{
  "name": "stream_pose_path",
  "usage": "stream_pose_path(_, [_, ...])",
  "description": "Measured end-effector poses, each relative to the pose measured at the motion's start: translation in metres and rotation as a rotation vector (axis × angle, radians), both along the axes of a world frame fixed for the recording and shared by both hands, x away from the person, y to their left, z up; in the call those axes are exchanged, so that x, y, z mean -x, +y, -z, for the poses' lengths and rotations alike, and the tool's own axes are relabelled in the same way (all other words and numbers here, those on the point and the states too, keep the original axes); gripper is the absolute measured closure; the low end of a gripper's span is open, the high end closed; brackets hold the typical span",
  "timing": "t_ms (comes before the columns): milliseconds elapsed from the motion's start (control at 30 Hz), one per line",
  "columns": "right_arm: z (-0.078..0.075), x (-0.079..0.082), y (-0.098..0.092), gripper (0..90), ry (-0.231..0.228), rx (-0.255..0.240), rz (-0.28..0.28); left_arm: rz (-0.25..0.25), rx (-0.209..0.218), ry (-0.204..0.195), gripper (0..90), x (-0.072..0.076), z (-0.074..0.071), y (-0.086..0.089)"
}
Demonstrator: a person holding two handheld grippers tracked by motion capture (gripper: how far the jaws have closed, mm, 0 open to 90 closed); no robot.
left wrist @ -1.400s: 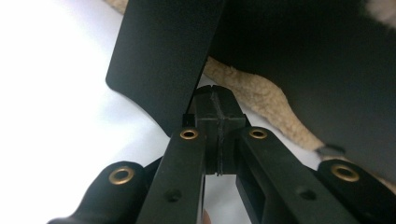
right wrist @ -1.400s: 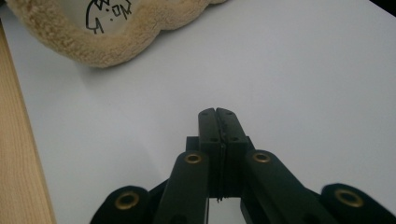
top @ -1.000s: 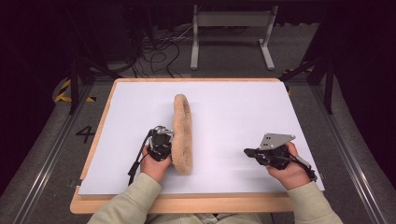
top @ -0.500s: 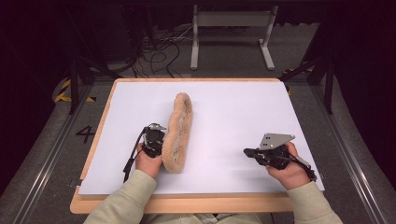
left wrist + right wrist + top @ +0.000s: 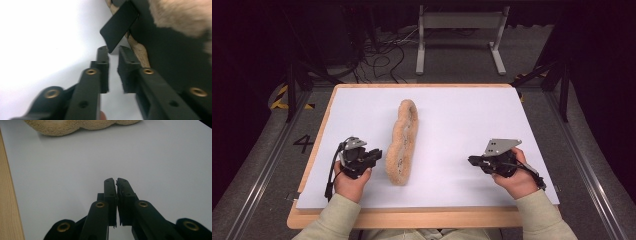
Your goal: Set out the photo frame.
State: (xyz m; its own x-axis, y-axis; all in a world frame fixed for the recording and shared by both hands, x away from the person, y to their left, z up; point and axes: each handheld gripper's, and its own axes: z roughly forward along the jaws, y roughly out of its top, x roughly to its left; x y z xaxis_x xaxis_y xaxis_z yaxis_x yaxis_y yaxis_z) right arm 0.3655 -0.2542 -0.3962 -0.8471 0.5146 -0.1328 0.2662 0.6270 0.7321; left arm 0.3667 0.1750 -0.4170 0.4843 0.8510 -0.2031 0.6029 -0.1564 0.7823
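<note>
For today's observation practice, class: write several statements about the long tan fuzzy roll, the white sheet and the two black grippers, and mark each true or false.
1. The long tan fuzzy roll lies on the white sheet. True.
2. The left gripper clamps the roll. False: its jaws stand slightly apart beside the roll, nothing between them.
3. The right gripper has its jaws together, holding nothing. True.
4. The roll lies right of both grippers. False: it lies between them.

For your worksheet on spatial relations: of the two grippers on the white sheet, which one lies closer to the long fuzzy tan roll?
The left gripper: its tips lie just beside the fuzzy tan roll, while the right gripper sits well apart across bare white sheet.
</note>
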Motion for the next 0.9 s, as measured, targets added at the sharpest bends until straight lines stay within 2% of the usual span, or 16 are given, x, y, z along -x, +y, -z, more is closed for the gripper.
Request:
stream_pose_path(67, [0.001, 0.000, 0.001, 87.0, 0.004, -0.001, 0.000, 0.007, 0.025, -0.026, 89.8, 0.007, -0.007, 0.004])
stream_pose_path(200, [0.001, 0.000, 0.001, 87.0, 0.009, 0.002, 0.002, 0.055, 0.063, -0.080, 90.0, 0.025, -0.023, -0.001])
stream_pose_path(233, [0.002, 0.000, 0.001, 87.0, 0.011, 0.001, 0.002, 0.055, 0.063, -0.080, 90.0, 0.025, -0.023, -0.001])
stream_pose_path(267, [0.002, 0.000, 0.001, 87.0, 0.012, 0.001, 0.003, 0.084, 0.065, -0.109, 90.0, 0.034, -0.028, -0.008])
stream_pose_path(433, [0.003, 0.000, 0.001, 87.0, 0.016, -0.003, 0.005, 0.171, 0.077, -0.137, 90.0, 0.051, -0.036, -0.027])
stream_pose_path(500, [0.003, 0.000, 0.001, 87.1, 0.017, -0.004, 0.005, 0.216, 0.072, -0.128, 90.0, 0.055, -0.035, -0.035])
stream_pose_path(533, [0.003, 0.000, 0.001, 87.1, 0.017, -0.004, 0.005, 0.216, 0.072, -0.128, 90.0, 0.055, -0.035, -0.035])
stream_pose_path(600, [0.003, 0.000, 0.001, 87.1, 0.018, -0.003, 0.006, 0.259, 0.066, -0.092, 90.0, 0.059, -0.030, -0.048])
stream_pose_path(700, [0.003, 0.001, 0.001, 87.1, 0.017, -0.002, 0.005, 0.293, 0.044, -0.048, 90.0, 0.061, -0.020, -0.061])
stream_pose_path(767, [0.003, 0.001, 0.001, 87.1, 0.018, -0.003, 0.005, 0.300, 0.023, -0.026, 90.0, 0.059, -0.015, -0.066])
stream_pose_path(800, [0.003, 0.001, 0.001, 87.0, 0.017, -0.004, 0.005, 0.303, -0.003, 0.001, 90.0, 0.058, -0.010, -0.069])
stream_pose_path(900, [0.003, 0.001, 0.000, 86.9, 0.019, -0.006, 0.007, 0.304, -0.030, 0.050, 90.0, 0.052, -0.001, -0.069])
